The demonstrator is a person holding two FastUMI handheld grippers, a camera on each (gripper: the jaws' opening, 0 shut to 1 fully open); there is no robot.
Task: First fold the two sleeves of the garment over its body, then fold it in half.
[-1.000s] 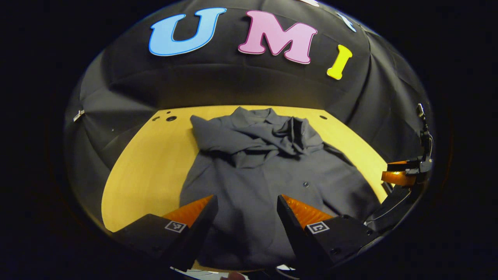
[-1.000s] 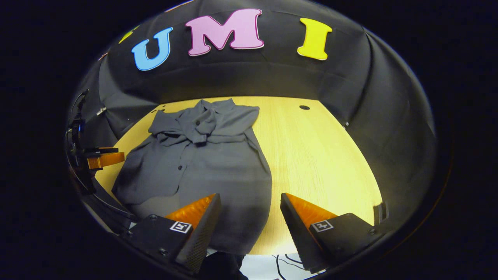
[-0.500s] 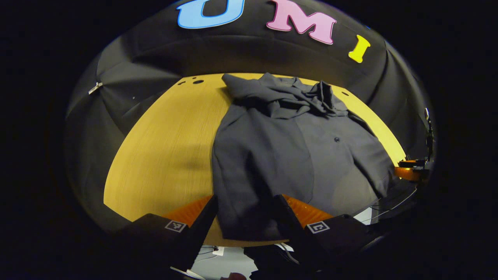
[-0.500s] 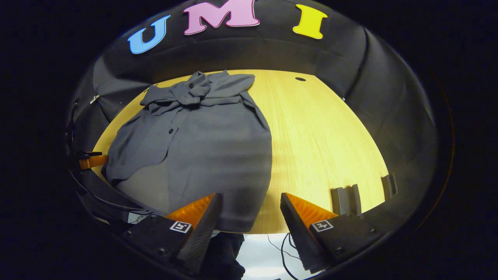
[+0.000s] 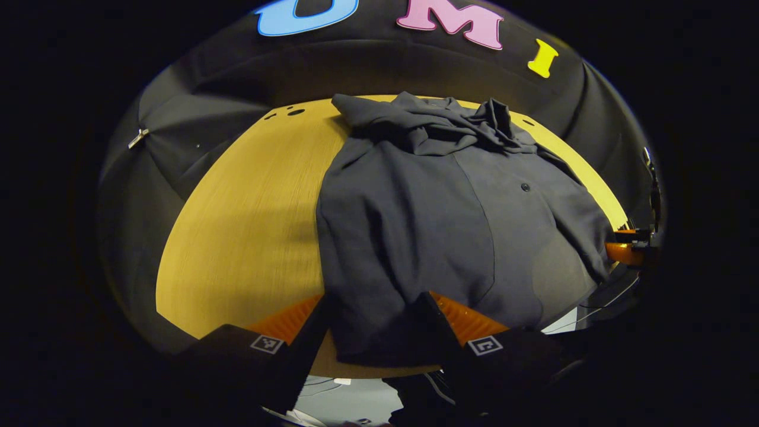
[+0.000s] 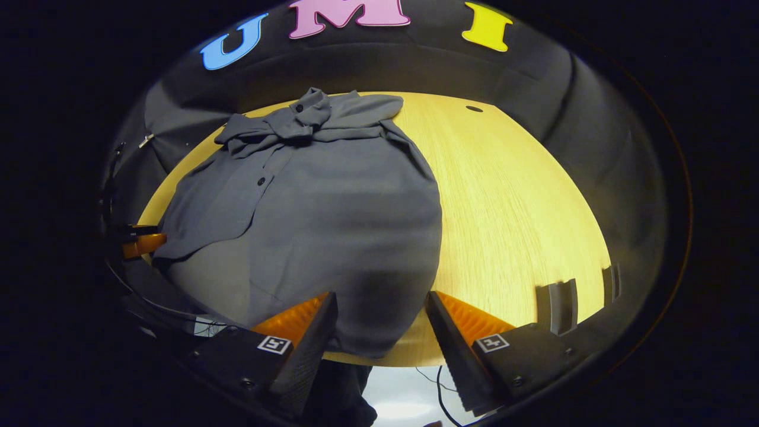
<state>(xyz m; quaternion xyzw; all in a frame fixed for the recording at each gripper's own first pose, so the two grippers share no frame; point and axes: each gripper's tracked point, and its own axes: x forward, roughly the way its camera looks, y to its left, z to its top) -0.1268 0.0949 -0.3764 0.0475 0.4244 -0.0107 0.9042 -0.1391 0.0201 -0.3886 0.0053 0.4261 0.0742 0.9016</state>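
Dark grey garment (image 5: 439, 219) flat on table (sleeves bunched over chest)

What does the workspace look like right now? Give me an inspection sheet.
Surface: yellow wooden table, holes near its far edge.
Job's things: dark grey button-up shirt spread flat, sleeves bunched over its collar end, hem at the near edge.
Clutter: two grey slotted pieces at the table's right edge.
Grippers: left hand-held gripper and right hand-held gripper open over the hem.
Cables: thin wires below the table edge.
Surroundings: black cloth wall.
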